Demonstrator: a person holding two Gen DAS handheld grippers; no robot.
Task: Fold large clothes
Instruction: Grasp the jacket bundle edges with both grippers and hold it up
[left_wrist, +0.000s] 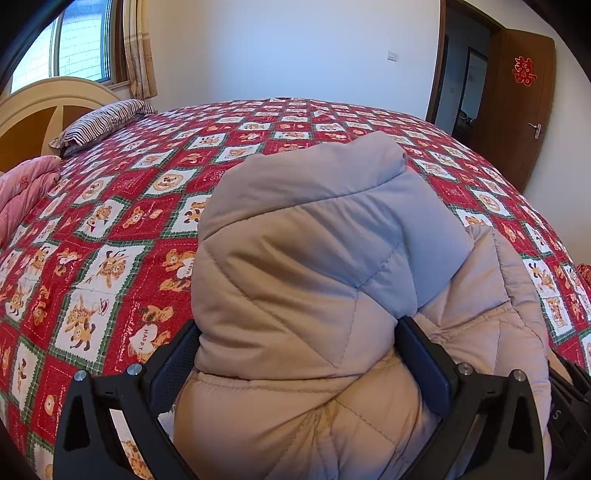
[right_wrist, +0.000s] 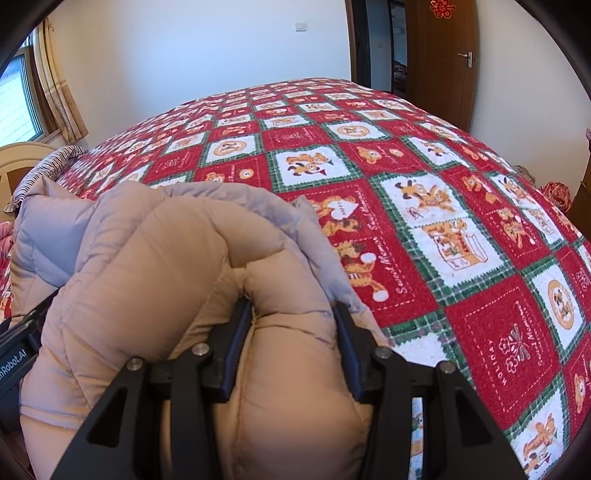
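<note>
A puffy beige quilted jacket (left_wrist: 314, 266) lies bunched on the bed's near edge. In the left wrist view my left gripper (left_wrist: 299, 343) is shut on a thick roll of the jacket, with the padding bulging between its black fingers (left_wrist: 424, 354). In the right wrist view the same jacket (right_wrist: 177, 258) fills the lower left, and my right gripper (right_wrist: 291, 332) is shut on a fat fold of it. The fabric hides the fingertips of both grippers. The other gripper's body shows at each view's edge.
The bed carries a red, white and green bear-print quilt (right_wrist: 424, 184). A striped pillow (left_wrist: 107, 118) and a pink blanket (left_wrist: 26, 184) lie by the headboard (left_wrist: 33, 107). A brown door (left_wrist: 513, 110) stands open past the bed.
</note>
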